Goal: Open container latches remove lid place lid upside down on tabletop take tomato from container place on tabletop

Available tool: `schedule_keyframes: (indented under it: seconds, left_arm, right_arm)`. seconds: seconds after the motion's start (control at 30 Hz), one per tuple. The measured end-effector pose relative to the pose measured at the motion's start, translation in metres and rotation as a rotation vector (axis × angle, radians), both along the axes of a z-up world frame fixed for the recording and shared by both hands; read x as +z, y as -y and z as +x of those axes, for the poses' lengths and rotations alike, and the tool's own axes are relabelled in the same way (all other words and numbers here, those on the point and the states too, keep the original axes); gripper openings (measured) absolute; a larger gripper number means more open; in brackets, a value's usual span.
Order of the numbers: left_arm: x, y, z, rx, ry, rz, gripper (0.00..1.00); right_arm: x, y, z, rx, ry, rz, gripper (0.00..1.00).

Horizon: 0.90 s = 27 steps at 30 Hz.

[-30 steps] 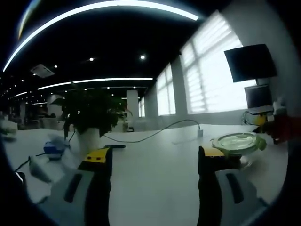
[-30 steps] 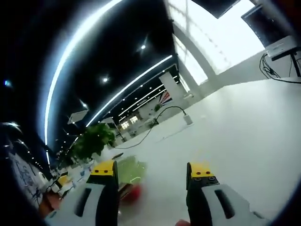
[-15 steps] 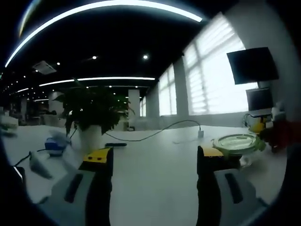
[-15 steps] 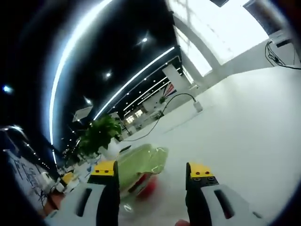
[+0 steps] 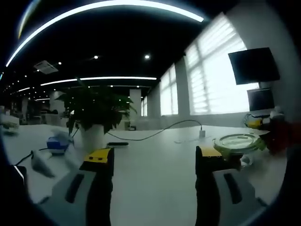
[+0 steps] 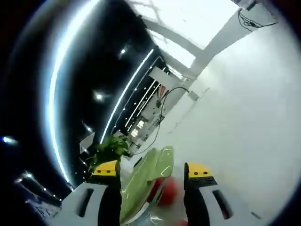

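A clear container with a green lid (image 5: 236,141) stands on the white tabletop (image 5: 155,155) at the right of the left gripper view. My left gripper (image 5: 153,157) is open and holds nothing, well short of the container and to its left. In the right gripper view the same green lid (image 6: 148,176) lies tilted between my open right gripper's (image 6: 151,172) yellow-tipped jaws, close in front. A blurred red tomato (image 6: 165,190) shows under the lid. I cannot tell how the latches stand.
A potted plant (image 5: 96,113) stands on the table at the back left, with a dark cable (image 5: 155,134) running past it to a white plug. A blue item (image 5: 57,143) lies at far left. A red blurred shape (image 5: 282,135) sits beside the container.
The right gripper view has rolled and drawn nearer to the container, so the lid and tomato now sit larger between its jaws. The left gripper view has barely shifted.
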<state>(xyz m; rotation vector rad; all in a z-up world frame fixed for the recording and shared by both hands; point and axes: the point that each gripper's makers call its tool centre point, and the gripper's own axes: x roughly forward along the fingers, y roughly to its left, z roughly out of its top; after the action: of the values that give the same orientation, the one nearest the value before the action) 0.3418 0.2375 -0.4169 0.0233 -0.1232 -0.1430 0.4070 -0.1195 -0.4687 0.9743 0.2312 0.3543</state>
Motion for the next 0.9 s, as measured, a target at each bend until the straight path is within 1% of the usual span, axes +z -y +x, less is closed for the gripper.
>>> schedule_keyframes:
  seconds: [0.07, 0.23, 0.33, 0.47, 0.5, 0.6, 0.73, 0.87, 0.9]
  left_arm:
    - [-0.0004, 0.0008, 0.0004, -0.002, -0.002, 0.002, 0.65]
    - [-0.0016, 0.0010, 0.0004, -0.004, -0.007, 0.006, 0.64]
    - [-0.0020, -0.0006, 0.0000, -0.001, -0.007, 0.006, 0.64]
    - [-0.0023, -0.0025, -0.0006, 0.004, -0.007, 0.002, 0.64]
    - [-0.0024, -0.0026, -0.0008, 0.004, -0.007, 0.001, 0.64]
    - [-0.0036, -0.0022, -0.0017, 0.002, -0.010, 0.004, 0.64]
    - [-0.0046, -0.0025, -0.0021, 0.000, -0.013, 0.002, 0.64]
    - [-0.0055, -0.0011, -0.0023, -0.005, -0.017, 0.005, 0.63]
    - [-0.0054, -0.0007, -0.0024, -0.006, -0.017, 0.004, 0.63]
  right_arm:
    - [0.0008, 0.0011, 0.0009, -0.009, 0.002, 0.009, 0.46]
    - [0.0034, -0.0018, 0.0010, 0.009, -0.003, 0.047, 0.45]
    - [0.0045, -0.0025, 0.0009, 0.010, -0.016, 0.099, 0.44]
    - [0.0059, -0.0040, 0.0010, 0.001, -0.026, 0.134, 0.41]
    - [0.0053, -0.0037, 0.0012, -0.003, -0.036, 0.149, 0.41]
    - [0.0038, -0.0020, 0.0032, -0.016, -0.046, 0.164, 0.40]
    - [0.0039, -0.0012, 0.0048, -0.032, -0.052, 0.163, 0.37]
    - [0.0053, -0.0057, 0.0049, -0.023, -0.046, 0.118, 0.33]
    - [0.0044, -0.0056, 0.0047, -0.024, -0.045, 0.091, 0.32]
